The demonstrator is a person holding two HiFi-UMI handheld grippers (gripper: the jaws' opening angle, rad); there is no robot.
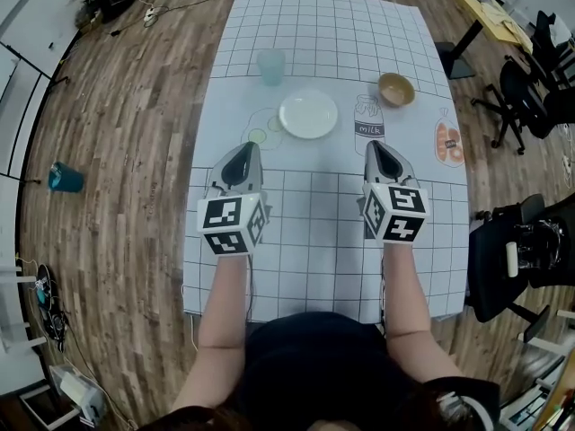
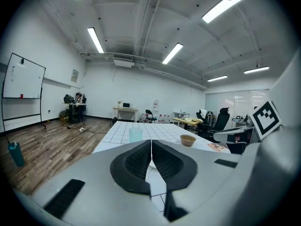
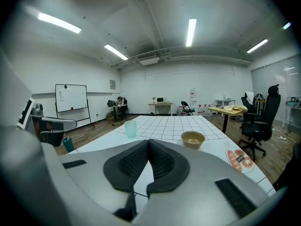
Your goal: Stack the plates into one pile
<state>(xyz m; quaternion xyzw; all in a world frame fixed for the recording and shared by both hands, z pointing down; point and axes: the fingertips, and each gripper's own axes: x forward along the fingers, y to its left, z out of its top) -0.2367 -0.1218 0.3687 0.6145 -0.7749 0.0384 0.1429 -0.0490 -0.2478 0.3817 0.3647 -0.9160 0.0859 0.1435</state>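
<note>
Person's forearms reach up from the bottom edge of the head view, one gripper in each hand, both over the near half of the table (image 1: 314, 232), which has a white cloth with a grid. Left gripper (image 1: 243, 151) (image 2: 151, 142): jaws pressed together, nothing between them. Right gripper (image 1: 381, 151) (image 3: 148, 142): jaws also pressed together, empty. Each carries a cube with black-and-white square markers, left cube (image 1: 232, 224), right cube (image 1: 395, 212). The grippers lie side by side, well apart, tips pointing toward the far end. The plate (image 1: 308, 114), white and round, sits just beyond the tips, between the two grippers' lines, apart from both; can't tell if it is one plate or several. Green round prints (image 1: 262, 131) on the cloth just left of the plate. Carton print (image 1: 369, 119) just right of it, reads "milk". Bread print (image 1: 448, 142) (image 3: 239, 159) near the right edge; it carries a small label, too small to read. Tan bowl (image 1: 395, 89) (image 2: 188, 140) (image 3: 193, 139) beyond the carton print, upright. Pale green cup (image 1: 270, 66) (image 2: 135, 134) (image 3: 130, 128) beyond the plate, upright. Teal bottle (image 1: 65, 179) (image 2: 15, 153) on the wood floor, left of the table. Whiteboard (image 2: 23, 76) (image 3: 71, 98) by the far left wall, marks unreadable. Black chairs (image 1: 530, 88) at right.
</note>
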